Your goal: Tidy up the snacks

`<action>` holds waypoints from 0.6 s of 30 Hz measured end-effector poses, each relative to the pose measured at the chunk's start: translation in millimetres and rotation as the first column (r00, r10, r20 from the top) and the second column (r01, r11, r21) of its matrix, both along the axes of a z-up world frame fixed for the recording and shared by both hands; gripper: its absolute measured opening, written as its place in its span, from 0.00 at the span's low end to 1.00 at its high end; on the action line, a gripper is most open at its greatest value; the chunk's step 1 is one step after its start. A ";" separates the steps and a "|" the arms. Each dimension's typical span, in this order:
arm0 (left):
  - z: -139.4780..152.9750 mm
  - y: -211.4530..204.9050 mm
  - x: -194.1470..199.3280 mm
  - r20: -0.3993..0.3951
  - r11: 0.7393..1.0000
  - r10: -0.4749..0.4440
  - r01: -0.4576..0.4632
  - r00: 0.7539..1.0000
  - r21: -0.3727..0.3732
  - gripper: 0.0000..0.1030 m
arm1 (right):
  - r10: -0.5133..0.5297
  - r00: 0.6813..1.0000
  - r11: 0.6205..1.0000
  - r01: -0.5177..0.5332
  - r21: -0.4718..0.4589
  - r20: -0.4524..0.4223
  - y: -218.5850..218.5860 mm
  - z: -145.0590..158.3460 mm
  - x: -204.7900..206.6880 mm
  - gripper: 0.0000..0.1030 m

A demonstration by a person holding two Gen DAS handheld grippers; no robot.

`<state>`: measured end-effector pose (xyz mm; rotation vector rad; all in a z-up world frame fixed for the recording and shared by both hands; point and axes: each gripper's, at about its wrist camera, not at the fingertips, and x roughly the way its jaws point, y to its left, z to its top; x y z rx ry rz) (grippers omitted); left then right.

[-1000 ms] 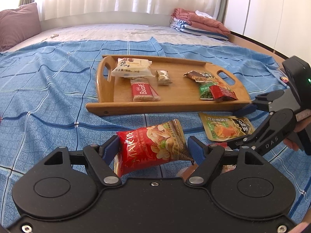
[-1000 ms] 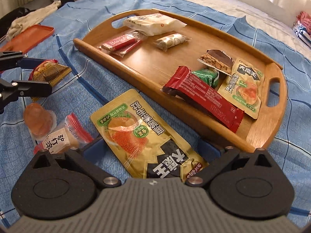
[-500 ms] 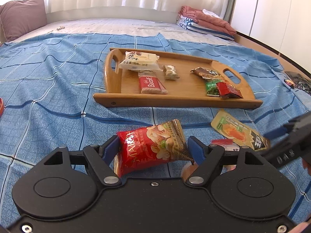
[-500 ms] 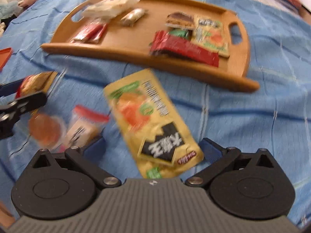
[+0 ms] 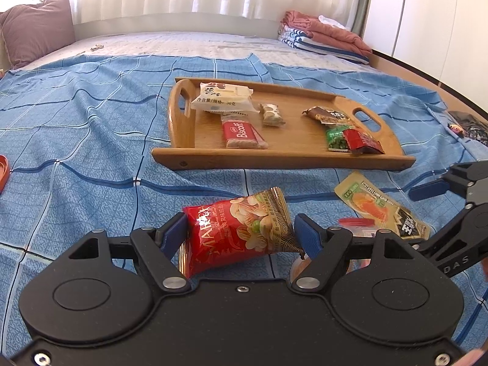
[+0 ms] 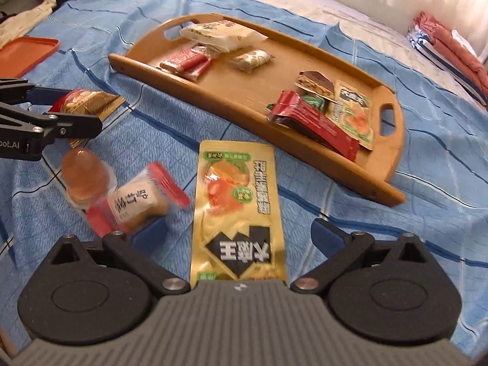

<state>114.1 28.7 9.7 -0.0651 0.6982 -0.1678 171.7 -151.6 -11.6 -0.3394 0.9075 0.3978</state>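
My left gripper (image 5: 241, 235) is shut on a red nut bag (image 5: 238, 231), its blue pads pressing on the bag's two ends just above the blue bedspread. From the right wrist view the left gripper (image 6: 76, 109) and the nut bag (image 6: 88, 100) show at the left edge. My right gripper (image 6: 239, 235) is open, and a yellow pouch (image 6: 238, 195) lies flat and lengthwise between its fingers without touching the pads. The right gripper (image 5: 422, 218) appears beside the yellow pouch (image 5: 378, 204) in the left wrist view. A wooden tray (image 5: 283, 155) beyond holds several snack packets.
A jelly cup (image 6: 84, 180) and a small wrapped cake with red ends (image 6: 137, 201) lie on the bedspread left of the pouch. An orange lid (image 6: 24, 53) sits at the far left. Folded blankets (image 5: 323, 39) and a pillow (image 5: 36, 27) rest at the bed's far side.
My right gripper has swung around over the yellow pouch, which now lies straight between its open fingers. The left gripper holds the nut bag as before.
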 end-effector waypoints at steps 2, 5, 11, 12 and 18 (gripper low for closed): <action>-0.4 -0.4 0.6 -0.001 1.000 0.001 -0.001 1.000 0.001 0.73 | 0.006 1.000 0.999 -0.006 0.037 -0.002 -0.6 -4.7 2.6 1.00; -1.3 -0.7 2.1 -0.004 1.000 0.001 -0.001 1.000 0.002 0.73 | -0.028 1.000 0.994 0.028 0.108 0.002 -4.2 -12.1 2.7 1.00; -2.4 -2.3 2.7 -0.005 1.000 0.010 -0.010 1.000 0.005 0.73 | -0.048 0.998 0.981 0.041 0.189 0.031 -12.8 -19.5 -4.6 1.00; -2.6 -2.2 2.5 -0.006 1.000 0.012 -0.012 1.000 0.006 0.73 | -0.048 0.998 0.979 0.038 0.199 0.042 -13.4 -20.6 -6.3 1.00; -2.7 -2.5 1.3 -0.007 1.000 0.017 -0.017 1.000 0.001 0.73 | -0.052 0.996 0.974 0.034 0.225 0.074 -15.8 -21.4 -10.5 1.00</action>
